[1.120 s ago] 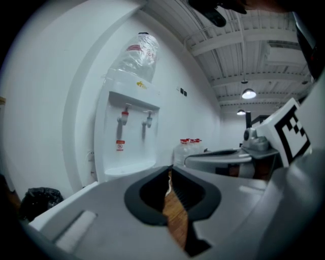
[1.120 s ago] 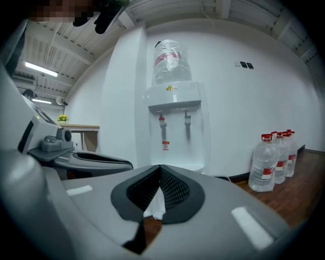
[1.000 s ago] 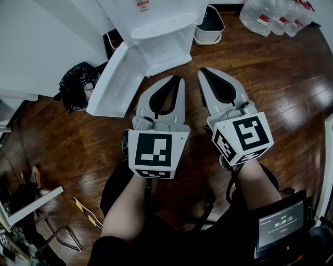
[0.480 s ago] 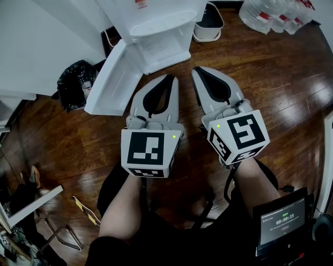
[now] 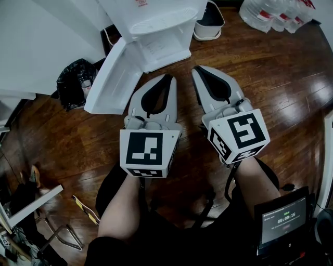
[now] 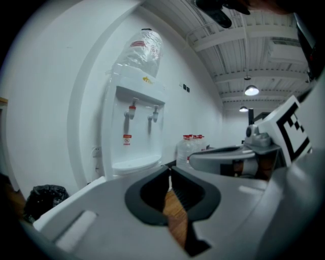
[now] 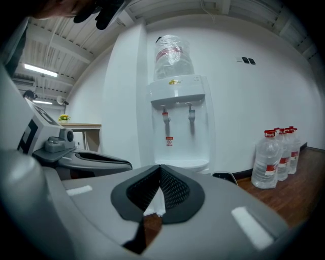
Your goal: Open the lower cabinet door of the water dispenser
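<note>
The left gripper [image 5: 168, 78] has its jaws together with nothing between them; in its own view only floor shows through the gap behind the pads. The right gripper [image 5: 200, 70] is likewise closed and empty. The 2 are held side by side, roughly level, with their tips aimed toward the dispenser [image 5: 156, 21] but apart from it and touching nothing. This reads as a rest pose rather than a reach, since neither tip is lined up on an edge or a handle.

Just beyond the left gripper's tips is the lower door [image 5: 106, 78]. It is a white panel swung wide to the left, apparently hinged on the cabinet's left side, so the cabinet interior [image 5: 164, 49] lies open to the front. Judged from this, the task looks done, and closed jaws suit hands with nothing left to grip.

Further out, a black bag [image 5: 75, 83] sits near the door's free edge. A small bin [image 5: 209, 23] stands just right of the dispenser. Water bottles [image 5: 276, 15] stand well to the right on the wood floor [image 5: 281, 88]. A screen [image 5: 283, 222] hangs at the person's right side.
</note>
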